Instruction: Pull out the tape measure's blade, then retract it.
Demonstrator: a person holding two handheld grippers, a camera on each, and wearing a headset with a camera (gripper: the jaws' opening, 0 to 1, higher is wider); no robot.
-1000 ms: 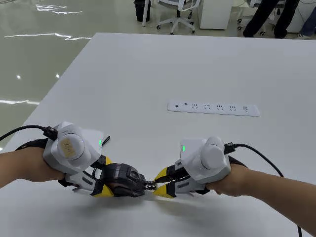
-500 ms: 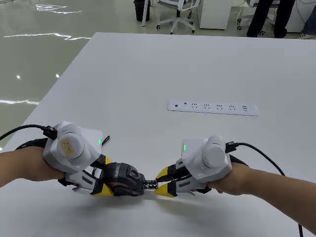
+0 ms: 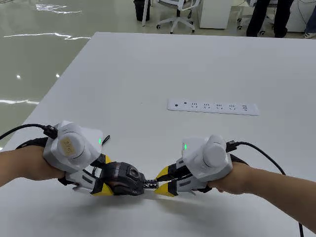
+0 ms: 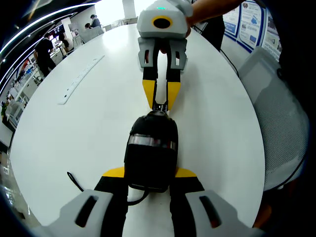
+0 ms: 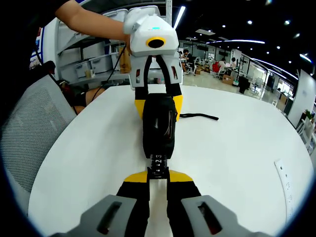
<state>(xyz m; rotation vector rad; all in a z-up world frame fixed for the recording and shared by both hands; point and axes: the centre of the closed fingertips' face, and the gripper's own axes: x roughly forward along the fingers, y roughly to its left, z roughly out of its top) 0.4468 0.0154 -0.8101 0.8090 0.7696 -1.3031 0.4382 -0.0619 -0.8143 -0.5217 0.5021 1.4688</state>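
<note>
A black tape measure (image 3: pixel 121 177) rests low over the white table (image 3: pixel 163 74), held in my left gripper (image 3: pixel 104 185), which is shut on its case (image 4: pixel 150 148). Only a short stub of the blade (image 5: pixel 157 164) sticks out of the case (image 5: pixel 159 123). My right gripper (image 3: pixel 159 184) is shut on the blade's tip (image 3: pixel 150 184); its yellow fingertips (image 5: pixel 177 177) pinch it from both sides. The right gripper (image 4: pixel 159 94) faces the left one (image 5: pixel 158 106) head-on, a few centimetres apart. The tape's black wrist strap (image 5: pixel 198 116) trails on the table behind the case.
A white power strip (image 3: pixel 213 106) lies flat in the middle of the table, beyond both grippers. Cables (image 3: pixel 256 150) run back from each gripper along the person's forearms. Office chairs (image 3: pixel 175 12) and people stand past the far edge.
The right gripper has edged slightly to the right, and the gap to the case is a touch wider. The left gripper and tape case stay put.
</note>
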